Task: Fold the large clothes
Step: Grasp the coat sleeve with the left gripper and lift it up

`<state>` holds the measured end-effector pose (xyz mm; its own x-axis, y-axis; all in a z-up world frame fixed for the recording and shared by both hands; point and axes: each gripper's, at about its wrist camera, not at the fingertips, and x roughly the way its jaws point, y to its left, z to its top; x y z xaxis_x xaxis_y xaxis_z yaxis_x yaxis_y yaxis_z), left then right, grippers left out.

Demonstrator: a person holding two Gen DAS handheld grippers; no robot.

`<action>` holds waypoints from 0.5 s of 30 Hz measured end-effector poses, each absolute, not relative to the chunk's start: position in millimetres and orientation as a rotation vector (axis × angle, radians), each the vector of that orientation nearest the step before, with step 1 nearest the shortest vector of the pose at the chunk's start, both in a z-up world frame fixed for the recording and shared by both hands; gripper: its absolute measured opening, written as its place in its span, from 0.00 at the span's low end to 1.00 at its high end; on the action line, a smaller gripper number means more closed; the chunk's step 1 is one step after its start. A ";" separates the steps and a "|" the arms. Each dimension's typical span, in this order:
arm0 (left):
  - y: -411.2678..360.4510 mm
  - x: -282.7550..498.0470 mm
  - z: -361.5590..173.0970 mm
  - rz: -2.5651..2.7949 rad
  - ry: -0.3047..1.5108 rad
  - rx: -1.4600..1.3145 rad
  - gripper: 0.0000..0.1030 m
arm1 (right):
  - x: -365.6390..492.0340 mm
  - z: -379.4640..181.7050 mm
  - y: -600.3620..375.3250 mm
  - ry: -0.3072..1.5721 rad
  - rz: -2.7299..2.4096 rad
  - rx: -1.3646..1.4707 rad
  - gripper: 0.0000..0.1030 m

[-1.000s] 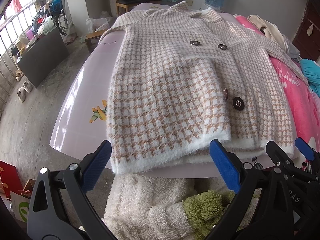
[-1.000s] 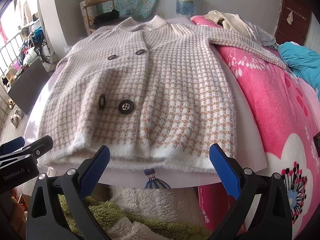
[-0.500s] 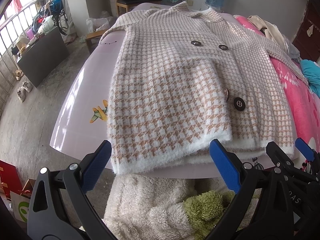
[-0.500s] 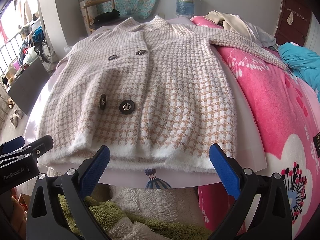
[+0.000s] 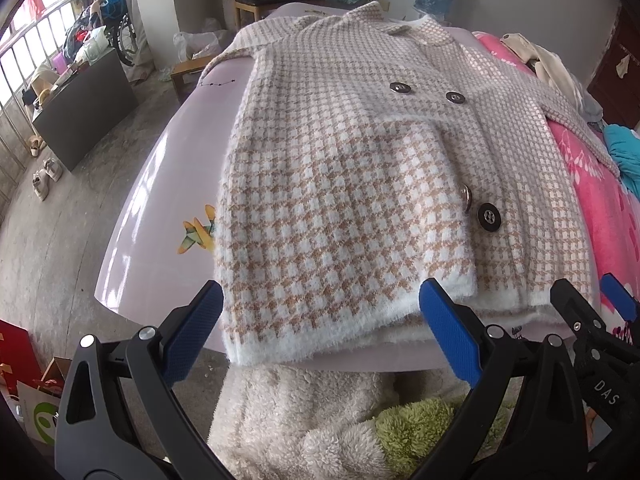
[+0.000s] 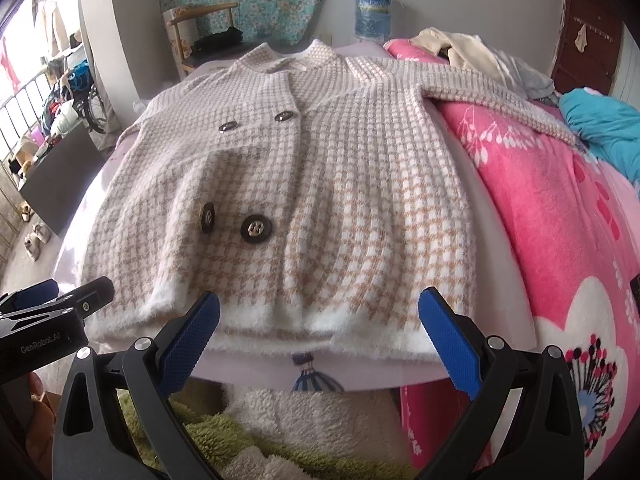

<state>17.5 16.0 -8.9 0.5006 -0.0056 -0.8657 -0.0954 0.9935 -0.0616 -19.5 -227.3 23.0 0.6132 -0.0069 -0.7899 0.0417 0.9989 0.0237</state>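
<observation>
A large beige-and-white houndstooth cardigan (image 5: 360, 168) with dark buttons lies flat on a pale lilac board (image 5: 160, 200), collar far, fluffy white hem near. Its left sleeve is folded across the front; the other sleeve (image 6: 500, 100) stretches right over a pink blanket. My left gripper (image 5: 320, 332) hovers open just short of the hem's left part, nothing between its blue pads. In the right wrist view the cardigan (image 6: 320, 184) fills the middle, and my right gripper (image 6: 320, 332) stands open before the hem's right half, holding nothing.
A pink flowered blanket (image 6: 560, 220) covers the bed to the right, with a teal cloth (image 6: 600, 124) and cream clothes (image 6: 472, 52) on it. Fluffy cream and green fabric (image 5: 320, 420) lies below the board's near edge. Bare concrete floor (image 5: 60, 220) lies left, a water bottle (image 6: 374, 12) behind.
Both grippers have edged very slightly toward the hem; the cardigan lies as before and both stay open.
</observation>
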 end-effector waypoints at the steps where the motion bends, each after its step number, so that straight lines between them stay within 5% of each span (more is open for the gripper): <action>1: 19.0 21.9 -8.1 0.060 1.035 -0.108 0.92 | -15.1 25.9 -227.0 0.894 -0.037 0.025 0.94; 15: 159.0 97.0 5.9 0.084 0.839 -0.434 0.92 | 87.6 71.6 -164.0 0.752 0.196 -0.119 0.94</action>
<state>97.0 159.0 5.9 0.6705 -0.0971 -0.7355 -0.2406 0.9094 -0.3394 87.6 -164.0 71.6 0.7133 0.1335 -0.6880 -0.2187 0.9751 -0.0375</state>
